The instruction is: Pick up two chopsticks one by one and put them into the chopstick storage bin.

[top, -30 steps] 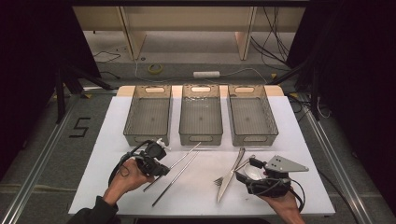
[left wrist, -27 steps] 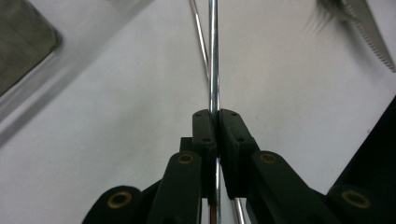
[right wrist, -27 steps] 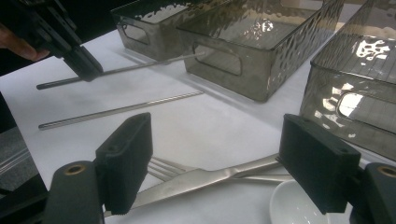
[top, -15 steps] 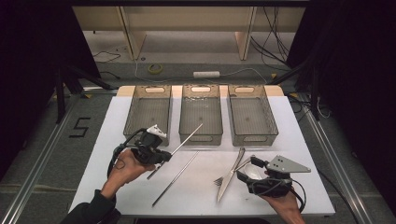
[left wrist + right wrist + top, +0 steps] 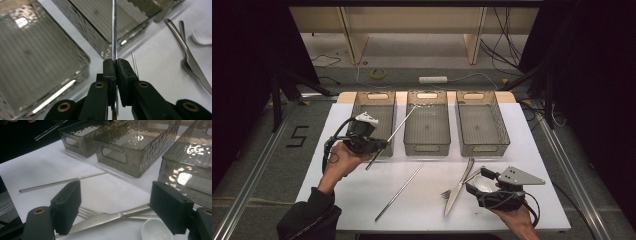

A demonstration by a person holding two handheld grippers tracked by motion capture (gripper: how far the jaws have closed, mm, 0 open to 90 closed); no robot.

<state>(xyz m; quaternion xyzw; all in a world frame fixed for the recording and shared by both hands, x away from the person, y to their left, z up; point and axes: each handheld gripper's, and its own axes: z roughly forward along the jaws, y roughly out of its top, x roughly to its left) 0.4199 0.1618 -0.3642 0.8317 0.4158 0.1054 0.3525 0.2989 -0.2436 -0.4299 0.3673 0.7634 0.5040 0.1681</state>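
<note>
While left gripper (image 5: pixel 379 145) pinches one metal chopstick (image 5: pixel 394 131) tight, stick hangs in air, tip near middle bin (image 5: pixel 427 146). All three bins bare. Second chopstick (image 5: pixel 400 190), knife (image 5: pixel 459 187), fork (image 5: pixel 451 190), white spoon (image 5: pixel 482 184) lie in front of middle bin. Right gripper (image 5: pixel 476 176) wide open, holds nothing, jaws around knife.

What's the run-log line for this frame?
left gripper: shut on chopstick, lifted above left bin | right gripper: open, over knife | second chopstick: on table

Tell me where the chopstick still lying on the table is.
In the high view the loose chopstick lies slanted on the white table, left of the knife and fork, in front of the middle bin.
</note>
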